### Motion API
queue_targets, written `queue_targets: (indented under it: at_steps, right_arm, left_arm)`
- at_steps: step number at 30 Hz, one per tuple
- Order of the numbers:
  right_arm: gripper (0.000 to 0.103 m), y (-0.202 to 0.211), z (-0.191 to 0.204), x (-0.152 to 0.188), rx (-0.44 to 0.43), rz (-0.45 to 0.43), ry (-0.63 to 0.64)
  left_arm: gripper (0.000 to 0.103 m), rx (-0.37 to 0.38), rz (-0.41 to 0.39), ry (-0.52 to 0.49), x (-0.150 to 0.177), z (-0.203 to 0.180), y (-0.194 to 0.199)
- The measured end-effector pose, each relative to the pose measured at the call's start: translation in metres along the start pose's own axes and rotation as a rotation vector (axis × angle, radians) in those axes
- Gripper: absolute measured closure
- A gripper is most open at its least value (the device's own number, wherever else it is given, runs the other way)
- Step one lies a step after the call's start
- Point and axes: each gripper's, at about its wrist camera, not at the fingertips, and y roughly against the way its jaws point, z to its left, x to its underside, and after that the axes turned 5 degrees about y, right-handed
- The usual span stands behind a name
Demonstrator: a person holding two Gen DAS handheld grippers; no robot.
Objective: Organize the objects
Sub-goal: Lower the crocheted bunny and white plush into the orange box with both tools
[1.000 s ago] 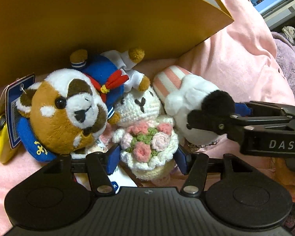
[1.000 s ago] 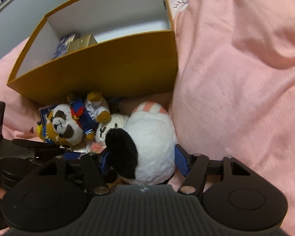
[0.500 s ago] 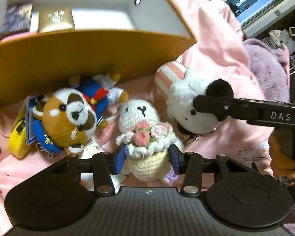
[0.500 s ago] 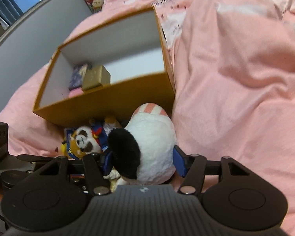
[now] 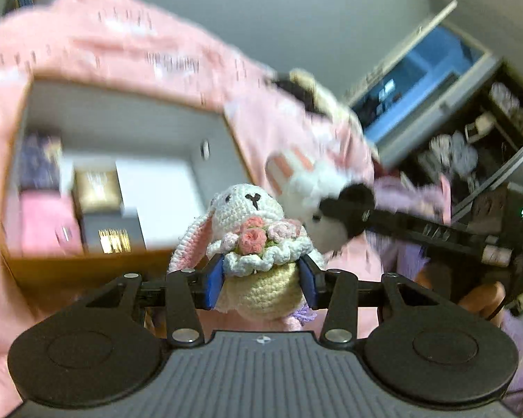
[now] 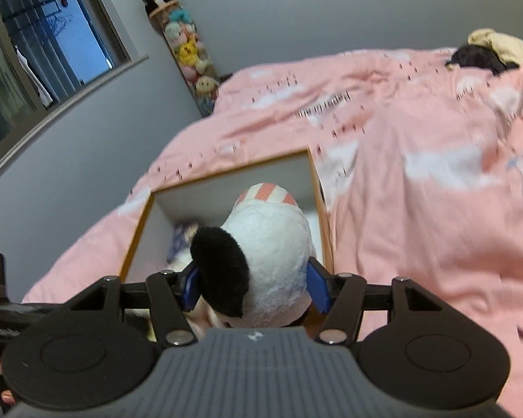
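My left gripper (image 5: 261, 280) is shut on a crocheted white bunny (image 5: 252, 240) with a pink rose bouquet, lifted clear of the bed. Its blue pads (image 5: 213, 280) press into the cream body. My right gripper (image 6: 254, 287) is shut on a white plush (image 6: 272, 261) with a black ear and a pink-striped hat, also raised. That plush (image 5: 313, 188) and the right gripper's arm show to the right in the left wrist view. Beyond and below both toys sits the open yellow box (image 5: 87, 264), its white inside (image 6: 226, 191) facing up.
Inside the box lie a dark patterned packet (image 5: 40, 162), a gold box (image 5: 96, 188) and a pink item (image 5: 45, 224). The pink duvet (image 6: 418, 191) covers the bed around it. A column of plush toys (image 6: 183, 45) hangs on the wall; shelves (image 5: 470, 146) stand at right.
Both grippers have risen from the bed with their toys. The left jaws closed onto the bunny. The panda bear toy in blue has dropped out of view and the box's inside now shows.
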Motion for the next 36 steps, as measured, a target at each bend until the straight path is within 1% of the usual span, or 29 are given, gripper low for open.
queue_targets:
  at_steps: [3, 5, 6, 8, 11, 15, 17, 21, 28, 32, 36]
  right_arm:
    - [0.041, -0.012, 0.0, -0.014, -0.019, -0.013, -0.007]
    - [0.041, -0.025, -0.002, -0.021, -0.032, -0.003, -0.02]
    - [0.041, -0.033, -0.003, -0.024, -0.035, 0.005, -0.027]
    - [0.041, -0.05, -0.006, -0.026, -0.029, 0.028, -0.053]
    - [0.041, -0.072, -0.015, -0.026, -0.02, 0.064, -0.099]
    - [0.041, -0.092, -0.029, -0.019, 0.005, 0.123, -0.144]
    - [0.041, -0.101, -0.032, -0.014, 0.026, 0.151, -0.147]
    - [0.041, -0.113, -0.032, -0.008, 0.054, 0.185, -0.118]
    - [0.039, -0.124, -0.022, -0.004, 0.1, 0.218, -0.014]
    - [0.034, -0.127, -0.014, -0.002, 0.114, 0.235, 0.041]
    - [0.034, -0.127, -0.011, -0.003, 0.126, 0.252, 0.066]
  left_arm:
    - [0.051, -0.03, -0.104, 0.006, -0.026, 0.002, 0.009]
    - [0.051, -0.056, -0.15, 0.011, -0.035, 0.006, 0.007]
    - [0.051, -0.079, -0.167, 0.015, -0.042, 0.008, 0.002]
    - [0.051, -0.104, -0.173, 0.022, -0.047, 0.014, -0.011]
    - [0.051, -0.107, -0.131, 0.058, -0.05, 0.026, -0.039]
    - [0.051, -0.173, -0.076, 0.067, -0.045, 0.038, -0.07]
    - [0.051, -0.18, -0.056, 0.065, -0.039, 0.042, -0.08]
    - [0.051, -0.202, -0.015, 0.045, -0.033, 0.046, -0.098]
    - [0.051, -0.207, 0.041, 0.074, -0.029, 0.06, -0.115]
    - [0.049, -0.207, 0.051, 0.069, -0.025, 0.063, -0.118]
    - [0.046, -0.214, 0.059, 0.044, -0.024, 0.062, -0.119]
